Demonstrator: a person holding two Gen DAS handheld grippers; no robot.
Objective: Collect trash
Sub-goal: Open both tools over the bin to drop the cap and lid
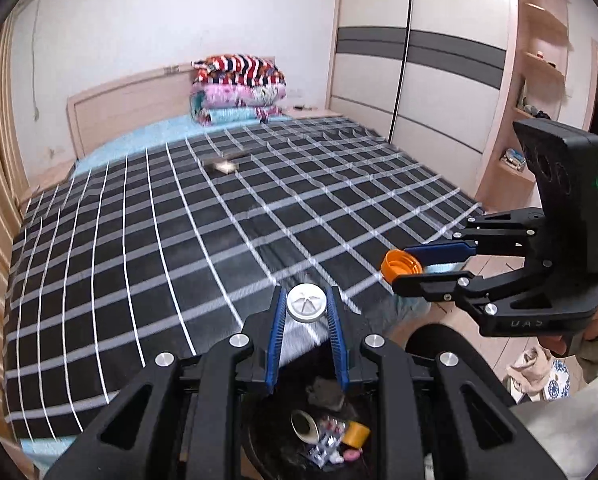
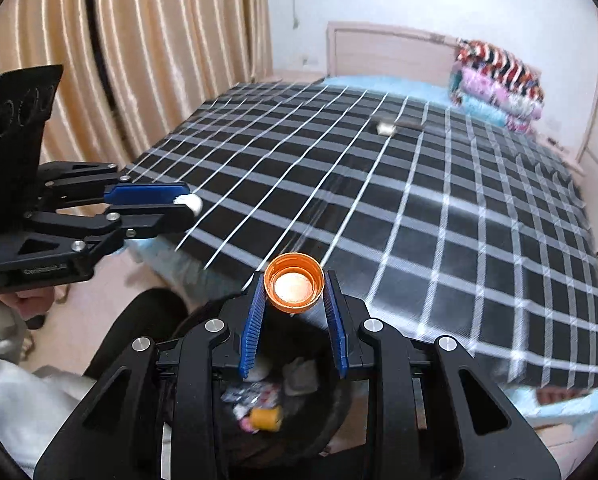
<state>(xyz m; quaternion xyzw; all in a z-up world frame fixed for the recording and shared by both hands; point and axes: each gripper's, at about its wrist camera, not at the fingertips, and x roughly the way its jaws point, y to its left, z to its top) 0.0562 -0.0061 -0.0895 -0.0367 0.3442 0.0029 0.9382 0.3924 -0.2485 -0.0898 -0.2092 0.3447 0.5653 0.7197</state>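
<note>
My left gripper (image 1: 306, 307) is shut on a white bottle cap (image 1: 306, 303), held above the black trash bin (image 1: 259, 440). It also shows in the right wrist view (image 2: 189, 205) with the white cap (image 2: 190, 202) at its tips. My right gripper (image 2: 294, 290) is shut on an orange bottle cap (image 2: 293, 287), open side facing the camera, above the same bin (image 2: 339, 412). The right gripper (image 1: 399, 270) and the orange cap (image 1: 399, 266) show in the left wrist view. A small pale scrap (image 1: 223, 165) lies far up the bed; it also shows in the right wrist view (image 2: 386, 128).
The bin holds blister packs, a yellow cap and crumpled bits (image 1: 331, 436). The bed has a black checked cover (image 1: 179, 240), folded quilts (image 1: 239, 88) at the headboard, curtains (image 2: 139, 60) on one side, a wardrobe (image 1: 419, 60) on the other.
</note>
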